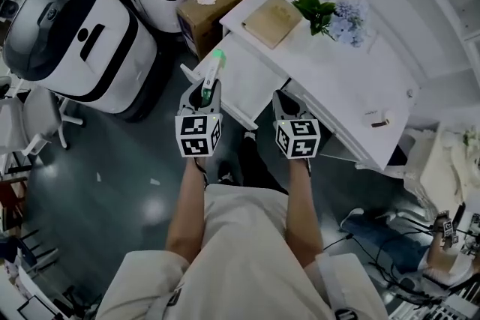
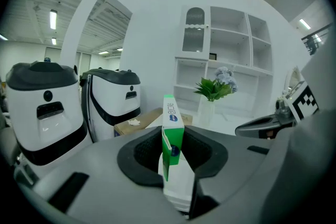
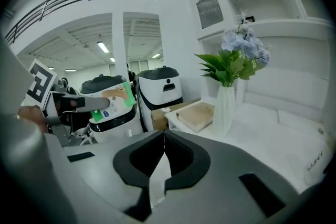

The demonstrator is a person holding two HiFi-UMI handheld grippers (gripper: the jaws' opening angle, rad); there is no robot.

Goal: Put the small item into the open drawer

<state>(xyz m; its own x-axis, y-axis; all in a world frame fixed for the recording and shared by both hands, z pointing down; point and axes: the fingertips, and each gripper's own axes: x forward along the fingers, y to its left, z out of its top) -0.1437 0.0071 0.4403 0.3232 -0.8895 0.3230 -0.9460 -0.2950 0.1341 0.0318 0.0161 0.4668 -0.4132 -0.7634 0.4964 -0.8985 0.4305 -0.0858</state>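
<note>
- Head view: dim, cool, even light from overhead; pale glare patch on the dark floor [image 1: 154, 210] at 7 o'clock; white desk [image 1: 337, 79] at 2 o'clock is brightest and slightly washed out.
- Left gripper view: ceiling strip lights [image 2: 52, 19] glow at 10 o'clock; black fisheye vignette in the corners; straight lines bow at the edges; green-and-white box [image 2: 172, 134] sharp, near foreground soft.
- Right gripper view: same vignette and bowing; ceiling strip lights at 10 o'clock; foreground blurred.

The flat white desk [image 1: 337, 86] holds a tall white vase of blue flowers [image 3: 227, 107]. A square tan book [image 1: 273, 21] lies just beside the vase.
</note>
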